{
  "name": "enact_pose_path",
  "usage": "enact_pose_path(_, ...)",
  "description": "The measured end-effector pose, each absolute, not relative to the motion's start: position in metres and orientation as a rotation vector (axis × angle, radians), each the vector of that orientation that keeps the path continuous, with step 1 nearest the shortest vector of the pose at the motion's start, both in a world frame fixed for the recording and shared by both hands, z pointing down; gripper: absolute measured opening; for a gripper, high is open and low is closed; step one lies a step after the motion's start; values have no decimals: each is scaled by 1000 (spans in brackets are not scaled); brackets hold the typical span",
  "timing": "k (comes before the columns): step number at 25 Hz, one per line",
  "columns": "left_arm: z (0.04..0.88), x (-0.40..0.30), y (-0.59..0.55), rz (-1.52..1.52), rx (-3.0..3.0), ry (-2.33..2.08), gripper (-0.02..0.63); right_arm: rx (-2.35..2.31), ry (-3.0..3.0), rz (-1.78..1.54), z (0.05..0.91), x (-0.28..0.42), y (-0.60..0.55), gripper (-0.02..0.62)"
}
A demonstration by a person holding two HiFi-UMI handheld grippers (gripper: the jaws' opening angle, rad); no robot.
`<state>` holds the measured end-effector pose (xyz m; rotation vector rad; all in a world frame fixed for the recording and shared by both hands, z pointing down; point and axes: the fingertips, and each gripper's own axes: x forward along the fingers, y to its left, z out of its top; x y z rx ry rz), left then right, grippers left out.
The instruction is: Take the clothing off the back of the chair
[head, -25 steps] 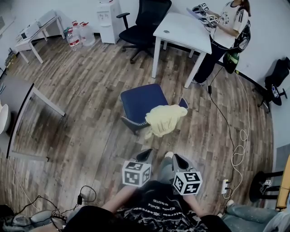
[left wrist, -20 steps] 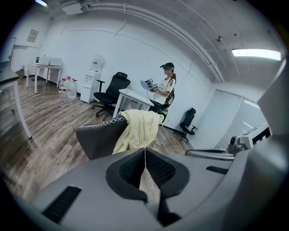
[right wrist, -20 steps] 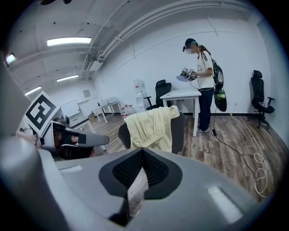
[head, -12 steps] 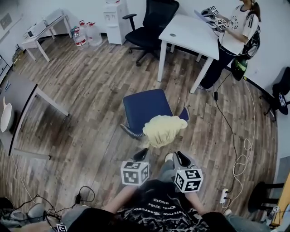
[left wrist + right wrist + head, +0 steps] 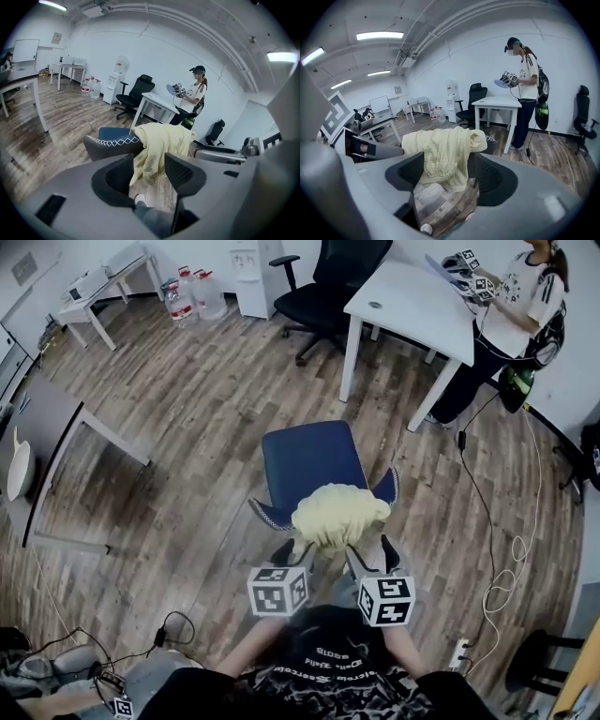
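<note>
A pale yellow knitted garment (image 5: 337,514) hangs over the back of a blue chair (image 5: 305,460), on the side nearest me. My left gripper (image 5: 292,551) is just short of the garment's lower left edge. My right gripper (image 5: 373,557) is just short of its lower right. Both sets of jaws have just been opening and now stand apart with nothing pressed between them. In the left gripper view the garment (image 5: 159,145) and the chair back (image 5: 112,143) lie ahead beyond the left gripper (image 5: 147,171). The right gripper view shows the garment (image 5: 443,150) ahead of the right gripper (image 5: 447,180).
A white table (image 5: 412,306) and a black office chair (image 5: 337,277) stand beyond the blue chair. A person (image 5: 525,306) stands at the far right holding marker cubes. A grey table (image 5: 37,437) is at the left. Cables (image 5: 506,559) run along the floor at the right.
Both grippers have moved forward toward the chair back, and their jaws have gone from shut to open. The chair and garment now sit closer to me.
</note>
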<state>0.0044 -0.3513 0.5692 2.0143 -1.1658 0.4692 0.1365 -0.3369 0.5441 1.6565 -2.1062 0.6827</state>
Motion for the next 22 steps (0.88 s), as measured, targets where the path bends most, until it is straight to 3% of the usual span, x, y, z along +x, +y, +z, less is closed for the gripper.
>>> enact_pose_path(11,573,20,-372,481,1945,-1147,202,1544,-2080,597,554,141,-381,457)
enact_pose_path(22,579,27,-379,472,1886,-1171,201,1467,-2052,355,558,132,-397,462)
